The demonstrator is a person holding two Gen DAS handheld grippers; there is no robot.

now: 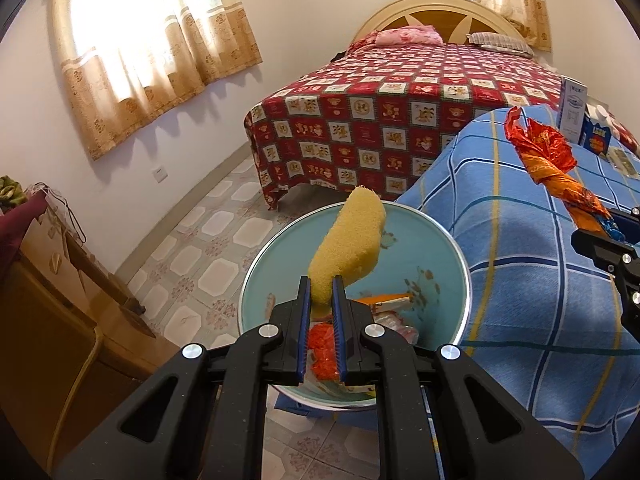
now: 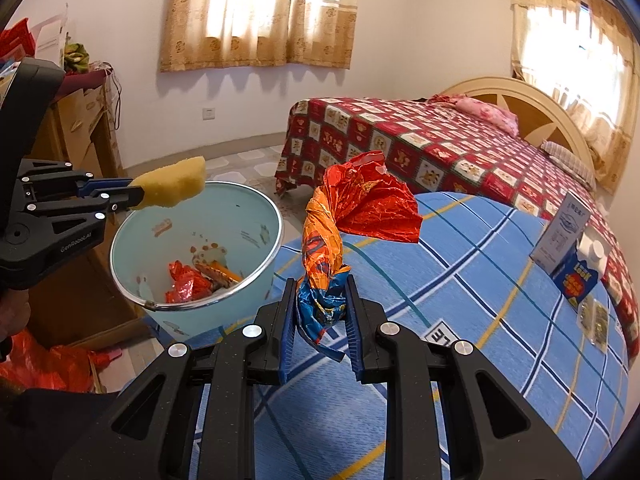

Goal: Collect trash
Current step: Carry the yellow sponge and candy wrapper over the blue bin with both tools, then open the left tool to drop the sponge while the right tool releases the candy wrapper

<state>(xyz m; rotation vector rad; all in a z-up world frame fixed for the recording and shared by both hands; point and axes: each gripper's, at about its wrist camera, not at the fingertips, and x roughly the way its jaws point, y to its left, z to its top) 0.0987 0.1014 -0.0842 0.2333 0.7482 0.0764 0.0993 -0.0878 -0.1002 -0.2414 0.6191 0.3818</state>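
Left wrist view: the left gripper [image 1: 322,292] is clamped on a yellow sponge [image 1: 347,246], held over the pale blue bin [image 1: 456,264] beside the blue checked table [image 1: 520,240].

Right wrist view: the right gripper [image 2: 320,292] pinches a twisted orange wrapper [image 2: 344,216] above the table, near the bin, which holds wrappers [image 2: 188,284].

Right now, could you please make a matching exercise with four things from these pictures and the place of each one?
Things:
1. yellow sponge
2. crumpled wrapper
3. light blue bin
4. blue carton

Places:
A. on the blue checked cloth
B. in the left gripper
C. on the floor beside the blue checked cloth
D. in the right gripper

Pairs: 1-B, 2-D, 3-C, 4-A
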